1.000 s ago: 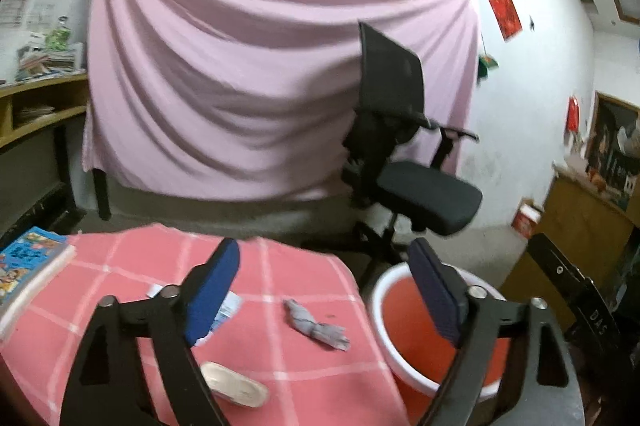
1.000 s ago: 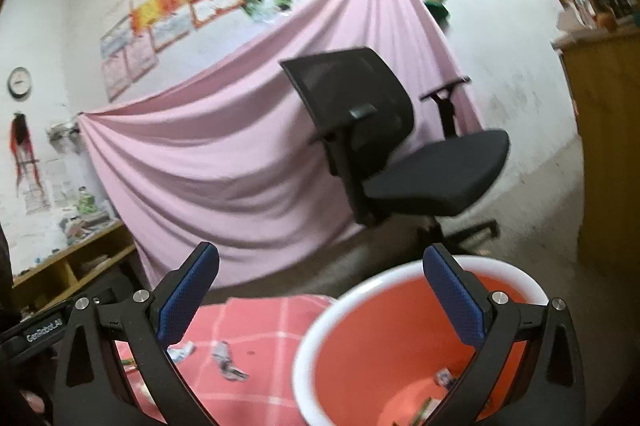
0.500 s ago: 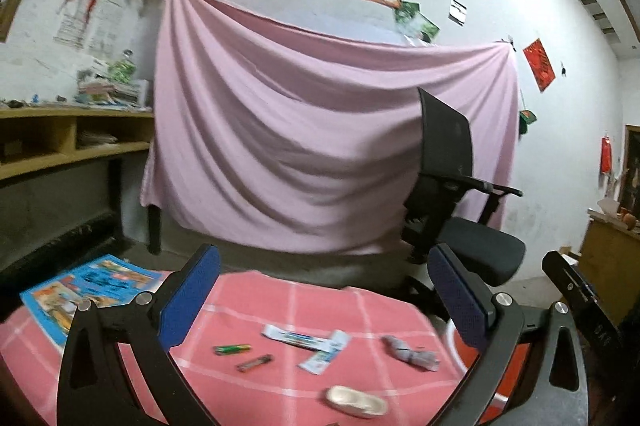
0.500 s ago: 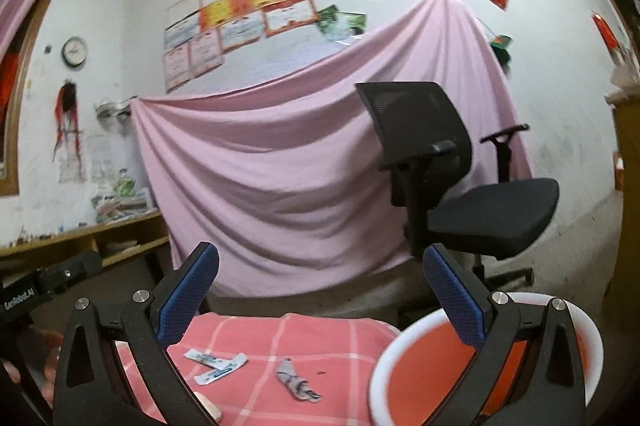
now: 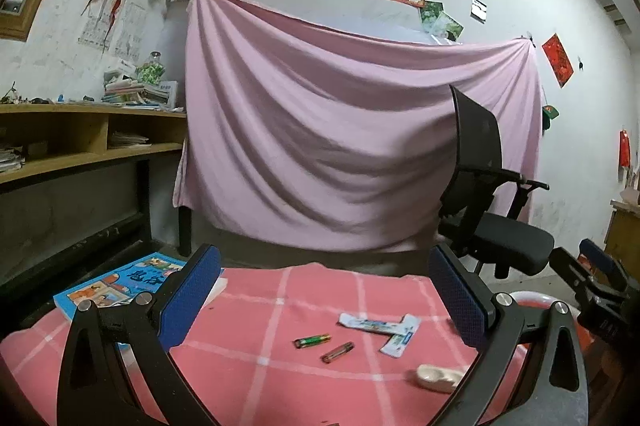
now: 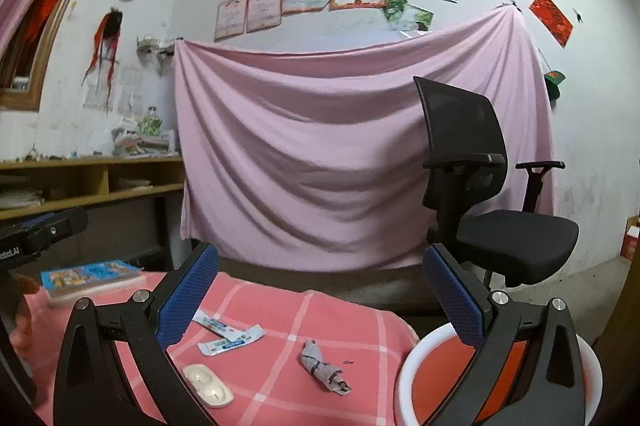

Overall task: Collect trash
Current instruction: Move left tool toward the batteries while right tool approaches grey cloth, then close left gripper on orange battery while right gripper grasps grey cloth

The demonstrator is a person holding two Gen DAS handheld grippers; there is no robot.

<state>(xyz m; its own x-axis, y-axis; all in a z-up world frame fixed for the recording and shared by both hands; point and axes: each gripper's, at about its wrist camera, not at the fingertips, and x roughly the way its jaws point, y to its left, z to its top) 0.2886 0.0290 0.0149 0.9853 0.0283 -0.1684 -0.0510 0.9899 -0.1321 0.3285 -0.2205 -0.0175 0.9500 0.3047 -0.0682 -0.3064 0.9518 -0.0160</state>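
Below the left gripper (image 5: 328, 300), whose jaws are standing wide with nothing between them, trash is lying scattered on the pink checked surface (image 5: 248, 310). Seen through the gap, a green battery (image 5: 312, 340) and a reddish battery (image 5: 338, 352) are sitting just beside each other, closer to the middle. Two torn wrappers (image 5: 380, 328) are lying nearer the right pad, and a white blister tray (image 5: 438, 378) is resting low by that finger's base.

Over in the right wrist view, the right gripper (image 6: 320, 296) is also hovering with jaws spread wide and empty. The wrappers (image 6: 230, 336) are lying just inside its left pad, the blister tray (image 6: 208, 390) is sitting below them by the left finger, and a crumpled grey scrap (image 6: 324, 372) is lying near the middle of the gap. An orange bin with a white rim (image 6: 408, 366) is standing past the surface's edge, under the right finger. A picture book (image 6: 90, 276) is lying at the far left.
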